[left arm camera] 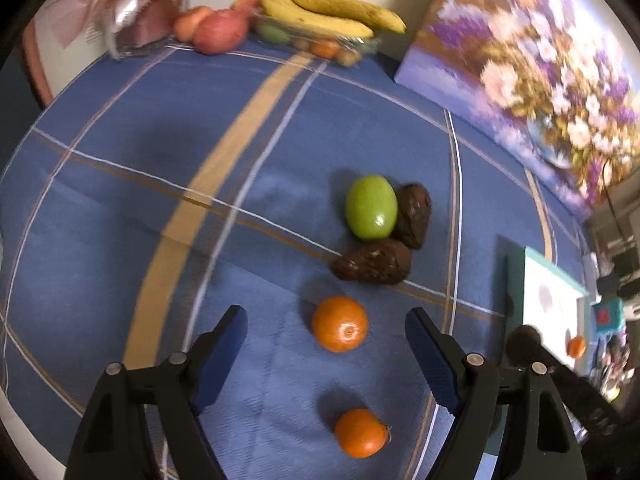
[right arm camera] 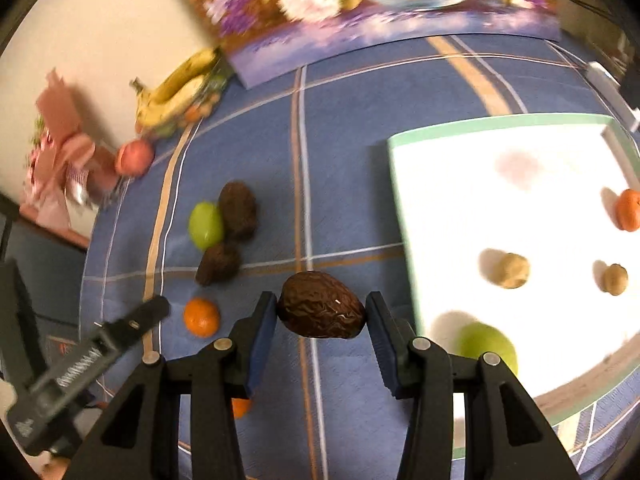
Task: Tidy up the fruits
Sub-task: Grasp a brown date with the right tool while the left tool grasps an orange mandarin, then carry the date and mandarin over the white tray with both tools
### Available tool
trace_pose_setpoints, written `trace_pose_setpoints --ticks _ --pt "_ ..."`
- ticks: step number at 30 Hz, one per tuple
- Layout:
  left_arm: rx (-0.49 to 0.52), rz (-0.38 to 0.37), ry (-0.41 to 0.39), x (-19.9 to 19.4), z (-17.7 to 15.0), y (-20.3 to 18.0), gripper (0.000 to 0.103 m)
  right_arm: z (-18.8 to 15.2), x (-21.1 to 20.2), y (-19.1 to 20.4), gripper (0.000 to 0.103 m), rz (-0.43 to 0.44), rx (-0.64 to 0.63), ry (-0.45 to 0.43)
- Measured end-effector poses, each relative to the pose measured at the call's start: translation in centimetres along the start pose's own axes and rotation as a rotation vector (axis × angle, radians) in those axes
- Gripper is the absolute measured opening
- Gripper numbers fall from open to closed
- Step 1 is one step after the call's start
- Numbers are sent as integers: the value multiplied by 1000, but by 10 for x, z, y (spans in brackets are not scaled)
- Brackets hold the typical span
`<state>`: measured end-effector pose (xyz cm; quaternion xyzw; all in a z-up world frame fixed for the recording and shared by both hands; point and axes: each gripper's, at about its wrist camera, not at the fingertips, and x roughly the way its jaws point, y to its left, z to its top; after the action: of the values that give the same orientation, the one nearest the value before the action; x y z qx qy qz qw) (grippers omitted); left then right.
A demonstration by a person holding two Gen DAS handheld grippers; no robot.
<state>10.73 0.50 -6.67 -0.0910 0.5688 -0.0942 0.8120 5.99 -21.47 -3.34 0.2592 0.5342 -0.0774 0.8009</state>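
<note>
My left gripper (left arm camera: 326, 330) is open, its fingers on either side of an orange (left arm camera: 339, 323) on the blue cloth. A second orange (left arm camera: 361, 433) lies nearer me. Beyond them a green fruit (left arm camera: 372, 207) touches two wrinkled brown fruits (left arm camera: 413, 216) (left arm camera: 374, 261). My right gripper (right arm camera: 321, 314) is shut on a wrinkled brown fruit (right arm camera: 321, 305), held above the cloth, left of a white tray (right arm camera: 500, 216). The tray holds a green fruit (right arm camera: 486, 346), two tan fruits (right arm camera: 511, 270) (right arm camera: 615, 279) and an orange (right arm camera: 629, 209).
Bananas (left arm camera: 328, 8), red apples (left arm camera: 218, 28) and small fruits in a clear tray stand at the table's far edge beside a pink gift bag (left arm camera: 132, 4). A flower painting (left arm camera: 532, 72) leans against the wall. The left gripper (right arm camera: 96, 356) shows in the right wrist view.
</note>
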Motion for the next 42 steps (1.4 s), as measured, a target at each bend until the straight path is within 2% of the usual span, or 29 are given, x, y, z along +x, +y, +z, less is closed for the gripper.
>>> trace_pose_setpoints --ticks 4,9,13,17,22,24,29,35,42 --pt "13 1 27 13 -1 -8 76 4 -4 -11 47 14 31 -2" --pt "8 29 44 26 -2 -9 62 1 -5 -11 47 32 31 2" --pt "3 34 54 33 -2 -8 59 2 -5 -11 47 39 30 5" --pt "5 51 55 37 -1 -9 51 2 -5 -13 47 41 26 11" --pt "-2 56 52 40 0 -9 46 3 -5 -13 47 44 27 12" --pt "-9 50 51 41 0 -9 39 3 -5 -12 47 46 28 13" --pt "-12 37 38 36 0 -8 38 4 -6 -14 47 52 31 13" --pt "7 13 -26 15 3 -16 37 4 -8 -17 47 51 36 9" --pt "59 -42 -101 -17 2 -38 37 10 -16 -31 47 9 74 -19"
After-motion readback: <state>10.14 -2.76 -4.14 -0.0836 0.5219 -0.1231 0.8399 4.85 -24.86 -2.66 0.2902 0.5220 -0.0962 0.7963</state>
